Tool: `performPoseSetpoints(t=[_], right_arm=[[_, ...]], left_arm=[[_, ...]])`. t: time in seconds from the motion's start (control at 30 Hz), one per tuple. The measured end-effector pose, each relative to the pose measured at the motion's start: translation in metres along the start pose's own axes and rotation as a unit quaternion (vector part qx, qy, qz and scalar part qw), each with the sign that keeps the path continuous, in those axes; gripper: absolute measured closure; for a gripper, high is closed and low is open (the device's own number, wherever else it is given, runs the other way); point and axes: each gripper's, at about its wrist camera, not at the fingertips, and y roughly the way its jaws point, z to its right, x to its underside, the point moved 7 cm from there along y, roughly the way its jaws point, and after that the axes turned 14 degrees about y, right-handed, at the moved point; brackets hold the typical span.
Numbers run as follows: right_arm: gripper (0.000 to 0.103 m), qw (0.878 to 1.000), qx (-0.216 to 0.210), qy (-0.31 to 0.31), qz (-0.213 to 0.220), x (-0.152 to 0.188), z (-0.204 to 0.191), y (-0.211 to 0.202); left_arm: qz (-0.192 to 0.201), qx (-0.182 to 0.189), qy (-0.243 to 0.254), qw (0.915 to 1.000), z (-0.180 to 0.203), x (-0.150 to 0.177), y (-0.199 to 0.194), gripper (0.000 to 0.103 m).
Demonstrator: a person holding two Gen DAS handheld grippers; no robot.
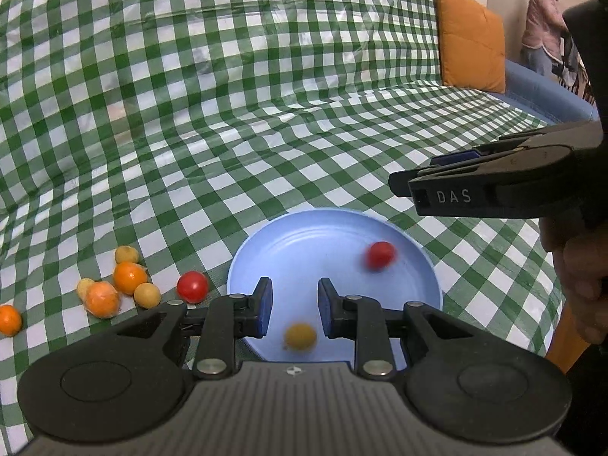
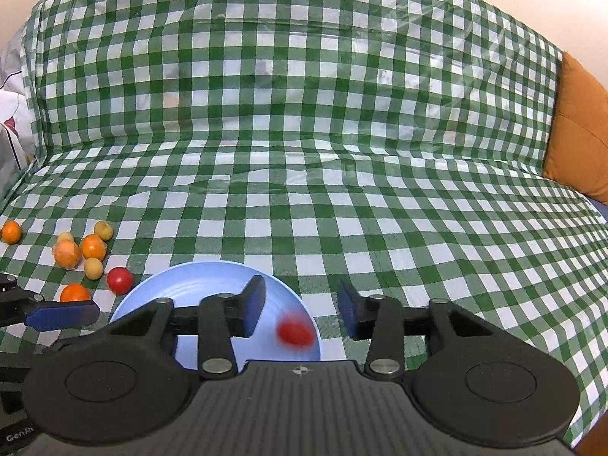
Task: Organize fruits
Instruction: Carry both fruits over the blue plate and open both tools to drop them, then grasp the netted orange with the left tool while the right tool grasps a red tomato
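Note:
A light blue plate lies on the green checked cloth; it also shows in the right wrist view. On it are a blurred red tomato and a blurred yellow fruit. My left gripper is open above the plate's near side, with the yellow fruit below its fingers. My right gripper is open over the plate's right rim, empty, the tomato beneath it; it also shows side-on in the left wrist view. Left of the plate lie another red tomato, oranges and small yellow fruits.
The cloth drapes over a sofa seat and backrest. An orange cushion sits at the right end. A person stands in the far right background. White fabric lies at the left edge.

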Motion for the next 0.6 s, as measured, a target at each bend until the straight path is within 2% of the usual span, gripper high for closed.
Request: performPoseSetpoints(t=[0.6], right_arm=[[0.058, 1.0, 0.004, -0.009, -0.001, -0.0054, 0.0083, 0.0072]], left_arm=[[-0.001, -0.004, -0.004, 1.0, -0.0027, 0.0003, -0.0009, 0.074]])
